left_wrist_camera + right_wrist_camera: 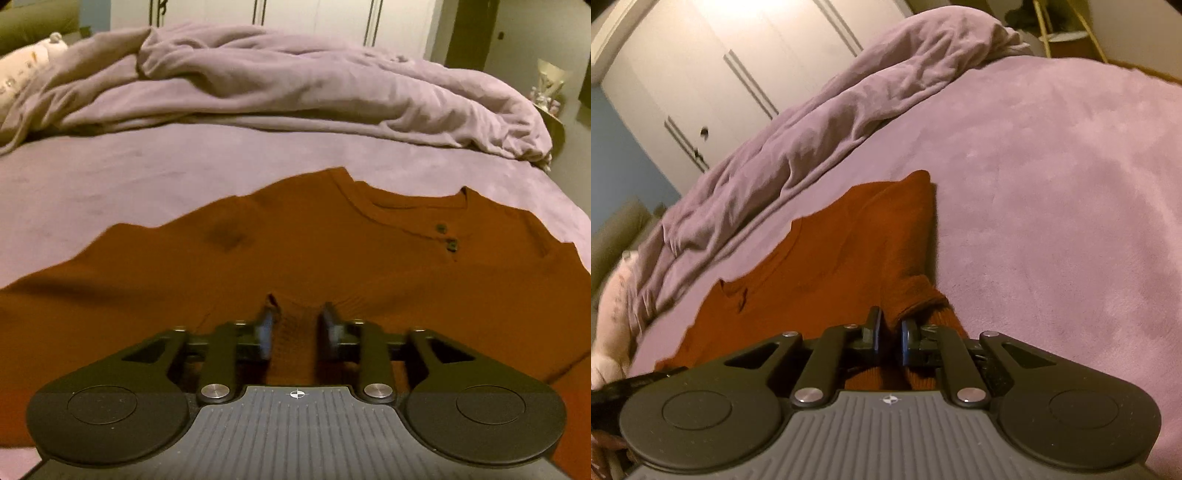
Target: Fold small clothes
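Nearest the left camera was the left hand-held gripper [297, 326], at 6 o'clock in its view. Its jaws stood apart, with a small raised ridge of the rust-orange shirt [295, 258] between them; the pads did not seem to press on it, so I judged that it held nothing. The shirt lay spread on the purple bed sheet [110, 177], front side up. Its collar with two dark buttons [445, 236] was toward 1 o'clock, and one sleeve stretched toward 9 o'clock. Behind it, at 12 o'clock, a crumpled duvet [295, 85] lay across the bed.

In the right view, the right hand-held gripper [891, 334] was also at 6 o'clock. Its jaws were nearly together and pinched the ribbed cuff [923, 295] of the other sleeve, at the shirt's right edge. From there the shirt ran toward 10 o'clock.

The task looked to be at its beginning. The shirt was laid out flat, but I saw no finished fold. The sleeves and the body were not yet folded in.
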`<state>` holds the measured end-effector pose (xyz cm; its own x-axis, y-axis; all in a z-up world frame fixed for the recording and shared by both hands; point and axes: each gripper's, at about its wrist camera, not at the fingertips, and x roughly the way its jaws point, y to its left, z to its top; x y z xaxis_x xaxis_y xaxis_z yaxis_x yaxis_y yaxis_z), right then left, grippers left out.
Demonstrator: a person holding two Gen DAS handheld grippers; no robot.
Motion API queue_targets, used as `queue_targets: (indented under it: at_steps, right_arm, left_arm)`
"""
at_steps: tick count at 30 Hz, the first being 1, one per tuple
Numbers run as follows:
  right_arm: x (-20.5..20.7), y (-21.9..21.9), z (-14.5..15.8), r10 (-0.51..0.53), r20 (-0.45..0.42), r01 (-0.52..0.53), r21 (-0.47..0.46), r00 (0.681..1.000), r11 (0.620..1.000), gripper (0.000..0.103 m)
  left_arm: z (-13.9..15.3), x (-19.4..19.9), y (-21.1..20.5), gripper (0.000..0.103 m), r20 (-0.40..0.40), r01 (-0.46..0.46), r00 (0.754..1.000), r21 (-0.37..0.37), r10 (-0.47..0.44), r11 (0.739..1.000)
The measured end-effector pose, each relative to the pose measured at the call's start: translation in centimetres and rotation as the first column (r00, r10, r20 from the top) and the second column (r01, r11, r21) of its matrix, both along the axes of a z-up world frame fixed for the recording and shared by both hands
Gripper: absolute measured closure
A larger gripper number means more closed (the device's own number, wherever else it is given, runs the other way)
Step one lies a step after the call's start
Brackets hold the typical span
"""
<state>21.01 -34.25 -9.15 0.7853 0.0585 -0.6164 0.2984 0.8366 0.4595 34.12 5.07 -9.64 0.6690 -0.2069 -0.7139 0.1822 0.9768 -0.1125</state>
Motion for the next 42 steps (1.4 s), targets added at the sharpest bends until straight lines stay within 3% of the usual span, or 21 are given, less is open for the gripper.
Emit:
queue_targets:
  at_steps: [2,7,10,13,15,16,17,19,21,25,27,30,32,34,37,40,41,42]
  right_arm:
    - [-0.4,0.1,0.7,0.004,-0.003,-0.004,-0.018,1.0,1.0,0.092]
    - [-1.3,2.1,3.1,-0.032,0.068,0.041,-0.133,0.997,0.99,0.091]
    - [-0.3,4.3,4.0,0.03,0.101,-0.009,-0.205,0.994,0.979,0.091]
    - [0.9,6.6,3.9,0.111,0.09,-0.084,-0.269,0.99,0.959,0.091]
    - [1.6,7.6,3.2,0.142,0.06,-0.117,-0.308,0.988,0.944,0.091]
    - [1.9,7.7,2.7,0.145,0.028,-0.128,-0.326,0.989,0.937,0.091]
    - [2.1,7.5,2.2,0.136,-0.004,-0.13,-0.338,0.991,0.932,0.091]
    - [2.3,6.2,0.7,0.102,-0.071,-0.121,-0.342,0.992,0.932,0.094]
    - [1.5,4.2,0.2,0.093,-0.033,-0.099,-0.292,0.995,0.951,0.099]
    - [0.4,3.0,1.3,0.032,-0.033,-0.038,-0.206,0.999,0.978,0.102]
    - [-0.4,3.7,1.6,0.043,-0.023,-0.047,-0.216,0.999,0.975,0.096]
    - [-1.8,4.7,1.4,0.068,-0.034,-0.073,-0.189,0.997,0.979,0.09]
    - [-2.5,5.4,1.0,0.076,-0.043,-0.082,-0.172,0.996,0.982,0.089]
    - [-3.0,5.9,1.1,0.074,-0.045,-0.081,-0.172,0.996,0.982,0.089]
    - [-3.2,6.3,1.5,0.071,-0.05,-0.078,-0.162,0.996,0.984,0.086]
    - [-3.0,6.6,1.8,0.073,-0.06,-0.082,-0.169,0.996,0.982,0.083]
    - [-2.9,6.7,1.8,0.077,-0.064,-0.087,-0.171,0.995,0.982,0.083]
    - [-2.9,6.9,1.9,0.078,-0.07,-0.089,-0.171,0.995,0.981,0.083]
  left_arm:
    - [0.6,-0.7,0.9,0.053,0.003,-0.012,1.0,-0.012,0.012,1.0]
    - [2.7,-2.4,2.1,0.053,0.058,-0.078,0.995,-0.051,0.081,0.996]
    - [3.3,-2.9,1.9,0.053,0.06,-0.066,0.996,-0.097,0.072,0.993]
    - [2.3,-2.7,0.0,0.053,0.03,-0.007,1.0,-0.048,0.008,0.999]
    - [1.2,-2.4,-0.6,0.046,-0.001,0.009,1.0,-0.029,-0.009,1.0]
    - [0.8,-2.3,-0.5,0.043,-0.011,-0.006,1.0,-0.029,0.006,1.0]
    - [0.5,-2.4,0.0,0.034,-0.017,-0.027,1.0,-0.041,0.026,0.999]
    - [0.5,-2.8,1.8,0.027,-0.023,-0.086,0.996,-0.103,0.084,0.991]
    - [1.0,-3.6,4.0,0.017,-0.022,-0.162,0.987,-0.135,0.16,0.978]
    - [2.1,-6.7,10.1,0.012,-0.005,-0.317,0.947,-0.179,0.321,0.931]
    - [2.2,-8.6,14.1,0.012,-0.018,-0.425,0.903,-0.191,0.43,0.885]
    - [1.6,-10.9,20.2,0.015,-0.047,-0.572,0.817,-0.177,0.574,0.801]
    - [0.9,-12.2,24.1,0.017,-0.099,-0.667,0.742,-0.204,0.663,0.717]
    - [0.2,-13.2,27.2,0.025,-0.157,-0.713,0.692,-0.305,0.705,0.631]
    - [-0.8,-14.2,30.2,0.027,-0.212,-0.72,0.651,-0.477,0.729,0.504]
    - [-1.9,-14.3,31.7,0.038,-0.235,-0.726,0.611,-0.547,0.756,0.417]
    - [-2.3,-14.4,32.0,0.047,-0.274,-0.743,0.583,-0.56,0.765,0.366]
    - [-2.3,-14.6,32.2,0.048,-0.302,-0.751,0.563,-0.576,0.769,0.323]
